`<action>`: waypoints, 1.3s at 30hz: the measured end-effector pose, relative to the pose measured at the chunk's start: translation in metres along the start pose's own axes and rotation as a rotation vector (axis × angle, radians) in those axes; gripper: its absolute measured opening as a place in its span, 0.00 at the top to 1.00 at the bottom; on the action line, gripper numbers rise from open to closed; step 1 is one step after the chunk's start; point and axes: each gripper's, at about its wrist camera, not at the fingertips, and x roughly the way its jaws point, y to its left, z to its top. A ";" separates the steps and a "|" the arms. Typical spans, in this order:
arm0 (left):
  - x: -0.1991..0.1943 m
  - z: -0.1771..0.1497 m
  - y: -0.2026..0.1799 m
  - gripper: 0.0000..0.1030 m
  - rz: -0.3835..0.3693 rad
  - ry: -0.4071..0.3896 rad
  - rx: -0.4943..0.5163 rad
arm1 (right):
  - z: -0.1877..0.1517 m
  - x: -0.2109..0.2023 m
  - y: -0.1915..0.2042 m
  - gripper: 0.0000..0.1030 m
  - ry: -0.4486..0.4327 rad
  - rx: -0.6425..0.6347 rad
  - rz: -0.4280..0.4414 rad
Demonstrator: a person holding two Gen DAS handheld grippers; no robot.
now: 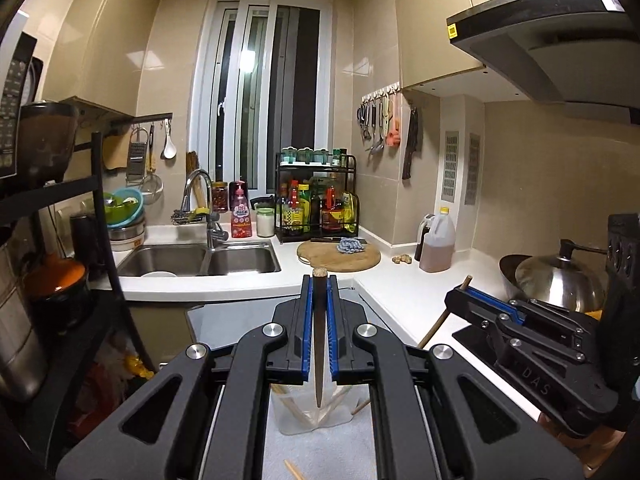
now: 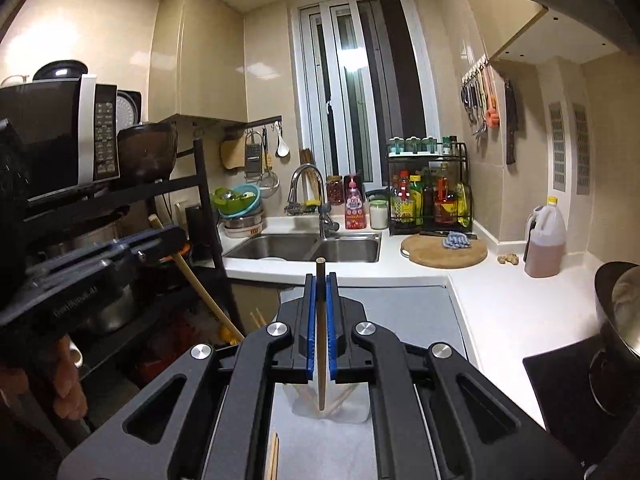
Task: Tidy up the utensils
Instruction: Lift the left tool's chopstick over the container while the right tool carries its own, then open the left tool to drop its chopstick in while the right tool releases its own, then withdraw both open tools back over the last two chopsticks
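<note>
Left tongs [image 1: 319, 284] clamped on a dark chopstick [image 1: 318, 344], its tip hanging directly above the clear container [image 1: 316, 412]. Right tongs [image 2: 320, 282] clamped on a light wooden chopstick [image 2: 321, 344], its lower end likewise over the clear container [image 2: 330, 404], which already holds several chopsticks. Container stands on a grey mat [image 2: 340, 452]. Loose chopsticks [image 2: 273, 458] lie on the mat, just nearer than the container. Beyond the container: white worktop [image 2: 500, 304], then sink [image 2: 304, 248]
</note>
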 end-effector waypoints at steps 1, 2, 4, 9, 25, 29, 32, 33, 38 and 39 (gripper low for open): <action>0.007 0.001 0.000 0.94 0.003 -0.003 0.004 | 0.004 0.003 -0.002 0.95 -0.009 0.006 0.003; 0.013 0.003 0.001 0.94 0.006 -0.005 0.007 | 0.008 0.006 -0.003 0.95 -0.019 0.007 0.003; 0.023 0.005 0.001 0.94 0.007 -0.006 0.008 | 0.013 0.012 -0.004 0.95 -0.036 0.006 -0.001; 0.049 0.005 0.007 0.94 0.011 0.002 0.012 | 0.019 0.031 -0.008 0.95 -0.063 -0.007 -0.019; 0.119 -0.047 0.030 0.94 0.062 0.129 -0.001 | -0.028 0.093 -0.019 0.95 0.027 -0.019 -0.063; 0.119 -0.056 0.031 0.18 0.133 0.122 0.016 | -0.047 0.098 -0.013 0.49 0.087 -0.056 -0.060; 0.091 -0.069 0.036 0.11 0.219 0.035 -0.016 | -0.075 0.078 -0.006 0.30 0.067 -0.077 -0.106; 0.085 -0.073 0.037 0.09 0.227 0.033 -0.021 | -0.087 0.071 -0.003 0.28 0.078 -0.090 -0.109; 0.047 -0.129 0.039 0.08 0.287 0.136 -0.032 | -0.138 0.036 0.008 0.23 0.127 -0.065 -0.137; 0.040 -0.141 0.040 0.08 0.294 0.160 -0.041 | -0.147 0.029 0.010 0.22 0.136 -0.056 -0.145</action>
